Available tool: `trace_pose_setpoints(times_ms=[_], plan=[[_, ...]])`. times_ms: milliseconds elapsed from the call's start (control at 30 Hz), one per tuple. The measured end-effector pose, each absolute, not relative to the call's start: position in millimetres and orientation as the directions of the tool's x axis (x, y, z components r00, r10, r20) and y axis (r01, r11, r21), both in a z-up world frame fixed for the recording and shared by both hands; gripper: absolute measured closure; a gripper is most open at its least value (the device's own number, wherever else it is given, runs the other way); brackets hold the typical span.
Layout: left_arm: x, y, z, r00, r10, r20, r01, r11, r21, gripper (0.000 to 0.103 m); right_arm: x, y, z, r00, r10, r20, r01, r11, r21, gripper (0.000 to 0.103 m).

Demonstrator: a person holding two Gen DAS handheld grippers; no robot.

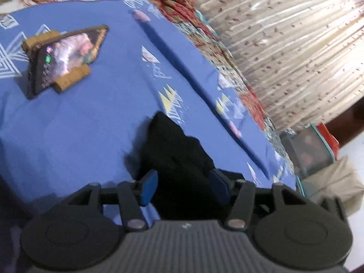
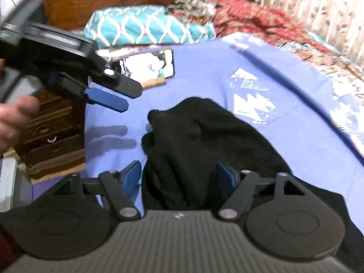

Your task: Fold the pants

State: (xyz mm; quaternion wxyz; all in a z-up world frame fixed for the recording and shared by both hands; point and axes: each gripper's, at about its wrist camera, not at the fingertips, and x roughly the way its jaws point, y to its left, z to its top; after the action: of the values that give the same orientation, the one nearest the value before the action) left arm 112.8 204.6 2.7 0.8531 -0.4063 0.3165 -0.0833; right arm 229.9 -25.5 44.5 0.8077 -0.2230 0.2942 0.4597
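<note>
The black pants lay bunched in a heap on the blue bedsheet, with a phone propped on a wooden stand further up the bed, near a teal patterned pillow. The right gripper hovered low over the heap with its blue fingers spread apart, the cloth between them but apparently not pinched, though blur made contact hard to judge. The left gripper likewise stood apart over the dark fabric's edge.

black pants on a blue sheet with white triangle prints; teal-and-white lattice pillow.
</note>
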Motion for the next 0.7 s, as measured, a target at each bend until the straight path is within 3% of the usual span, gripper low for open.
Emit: trace_pose_setpoints(times_ms=[67, 100, 167, 233, 267, 333, 467, 567, 700], plan=[[118, 197, 1, 0.776, -0.407, -0.483, -0.110, 0.666, -0.738, 0.050, 234, -18, 39, 0.436, 0.567, -0.699, -0.866, 0.475, -0.155, 0.092], [119, 195, 0, 0.774, -0.410, -0.482, -0.107, 0.666, -0.739, 0.050, 232, -15, 40, 0.524, 0.530, -0.667, -0.829, 0.498, -0.255, 0.093], [121, 192, -1, 0.774, -0.420, -0.475, -0.097, 0.662, -0.743, 0.050, 220, -13, 42, 0.782, 0.444, -0.437, -0.622, 0.526, -0.580, 0.093], [124, 191, -4, 0.768, -0.420, -0.483, -0.104, 0.663, -0.742, 0.050, 207, -14, 32, 0.890, 0.402, -0.217, -0.408, 0.488, -0.771, 0.092], [127, 191, -7, 0.764, -0.419, -0.491, -0.113, 0.662, -0.741, 0.050, 204, -15, 23, 0.895, 0.401, -0.196, -0.379, 0.450, -0.809, 0.092], [130, 191, -13, 0.756, -0.418, -0.504, -0.134, 0.655, -0.744, 0.050, 194, -17, -2, 0.852, 0.417, -0.317, -0.470, 0.343, -0.813, 0.092], [133, 192, -27, 0.740, -0.409, -0.534, -0.179, 0.645, -0.743, 0.036, 162, -21, -36, 0.695, 0.473, -0.542, -0.684, 0.201, -0.701, 0.090], [138, 193, -40, 0.715, -0.420, -0.559, -0.210, 0.634, -0.745, 0.021, 158, -17, -35, 0.682, 0.470, -0.561, -0.708, 0.231, -0.667, 0.087], [150, 193, -47, 0.704, -0.447, -0.552, -0.216, 0.605, -0.766, 0.016, 182, -20, -6, 0.628, 0.477, -0.615, -0.778, 0.365, -0.512, 0.070]])
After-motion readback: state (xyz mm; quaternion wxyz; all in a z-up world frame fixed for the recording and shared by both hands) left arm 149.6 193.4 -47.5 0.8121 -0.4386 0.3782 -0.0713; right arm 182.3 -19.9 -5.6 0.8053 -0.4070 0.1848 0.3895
